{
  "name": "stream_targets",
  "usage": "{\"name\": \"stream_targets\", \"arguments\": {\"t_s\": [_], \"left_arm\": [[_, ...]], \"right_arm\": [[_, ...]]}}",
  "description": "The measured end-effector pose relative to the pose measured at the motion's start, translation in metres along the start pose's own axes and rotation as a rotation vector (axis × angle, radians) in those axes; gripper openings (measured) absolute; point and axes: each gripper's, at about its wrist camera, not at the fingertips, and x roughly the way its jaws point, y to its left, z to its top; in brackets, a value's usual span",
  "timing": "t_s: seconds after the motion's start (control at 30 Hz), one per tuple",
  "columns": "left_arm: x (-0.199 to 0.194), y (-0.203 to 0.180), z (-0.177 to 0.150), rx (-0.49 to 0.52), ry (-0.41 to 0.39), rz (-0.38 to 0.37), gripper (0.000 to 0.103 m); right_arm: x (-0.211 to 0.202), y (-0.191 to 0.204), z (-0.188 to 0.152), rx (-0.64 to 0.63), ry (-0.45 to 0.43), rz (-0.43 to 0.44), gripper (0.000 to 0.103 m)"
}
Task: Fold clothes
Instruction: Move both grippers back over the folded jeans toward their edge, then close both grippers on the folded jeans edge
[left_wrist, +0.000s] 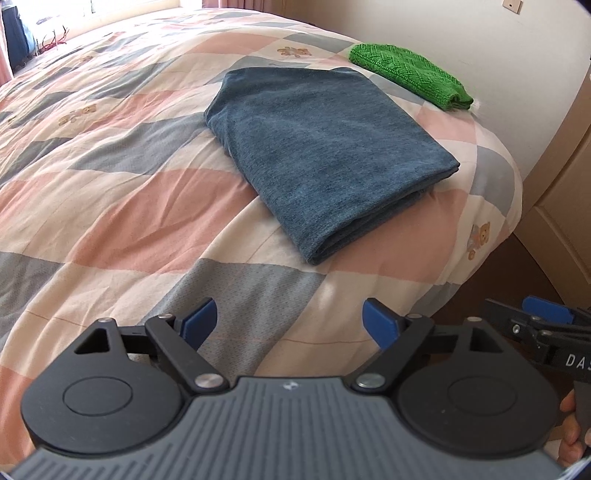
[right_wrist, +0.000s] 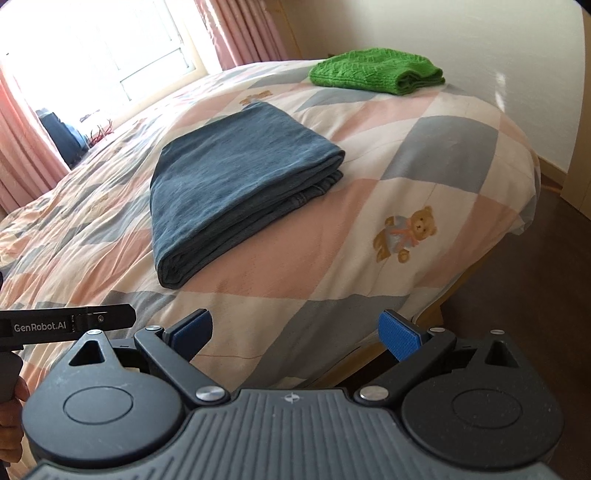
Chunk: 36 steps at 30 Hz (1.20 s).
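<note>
A blue garment (left_wrist: 317, 155) lies folded into a flat rectangle on the bed; it also shows in the right wrist view (right_wrist: 236, 184). A green knitted garment (left_wrist: 410, 75) lies folded behind it near the bed's far corner, and shows in the right wrist view (right_wrist: 376, 70). My left gripper (left_wrist: 290, 323) is open and empty, held back over the bed's near edge, apart from the blue garment. My right gripper (right_wrist: 295, 332) is open and empty, also short of the garment, at the bed's edge. Its side shows in the left wrist view (left_wrist: 543, 325).
The bed has a checked quilt (left_wrist: 110, 192) in pink, grey and cream with teddy bear prints (right_wrist: 406, 232). A white wall (left_wrist: 443, 29) stands behind the bed. A window with pink curtains (right_wrist: 236, 33) is at the far side. Brown floor (right_wrist: 535, 295) lies right of the bed.
</note>
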Motion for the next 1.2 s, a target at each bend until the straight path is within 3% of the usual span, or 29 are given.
{"name": "stream_targets", "arguments": {"t_s": [0.23, 0.37, 0.43, 0.53, 0.67, 0.9, 0.97, 1.0, 1.03, 1.07, 1.13, 1.2], "left_arm": [[0.015, 0.039, 0.016, -0.098, 0.034, -0.063, 0.085], [0.032, 0.068, 0.046, -0.199, 0.023, -0.144, 0.087], [0.049, 0.077, 0.062, -0.238, 0.021, -0.197, 0.094], [0.085, 0.092, 0.083, -0.317, 0.025, -0.270, 0.094], [0.132, 0.110, 0.103, -0.418, 0.044, -0.335, 0.095], [0.146, 0.121, 0.124, -0.480, 0.127, -0.422, 0.097], [0.150, 0.127, 0.126, -0.534, 0.161, -0.477, 0.093], [0.153, 0.130, 0.126, -0.563, 0.178, -0.506, 0.086], [0.159, 0.131, 0.125, -0.602, 0.202, -0.536, 0.072], [0.165, 0.132, 0.123, -0.644, 0.229, -0.566, 0.071], [0.177, 0.133, 0.119, -0.700, 0.273, -0.593, 0.057], [0.181, 0.134, 0.118, -0.739, 0.285, -0.604, 0.056]], "right_arm": [[0.015, -0.006, 0.016, -0.063, 0.031, 0.057, 0.099], [0.017, -0.042, 0.055, -0.010, -0.017, 0.205, 0.099], [0.023, -0.063, 0.082, 0.021, -0.050, 0.314, 0.099], [0.052, -0.085, 0.126, 0.025, -0.052, 0.412, 0.099], [0.118, -0.100, 0.180, -0.009, 0.042, 0.506, 0.099], [0.215, -0.085, 0.223, -0.021, 0.342, 0.575, 0.095], [0.228, -0.083, 0.230, 0.012, 0.409, 0.605, 0.093], [0.236, -0.082, 0.233, 0.031, 0.442, 0.610, 0.093], [0.244, -0.082, 0.236, 0.051, 0.475, 0.613, 0.091], [0.252, -0.081, 0.239, 0.067, 0.500, 0.612, 0.090], [0.266, -0.081, 0.243, 0.098, 0.548, 0.606, 0.088], [0.274, -0.085, 0.251, 0.136, 0.570, 0.604, 0.085]]}}
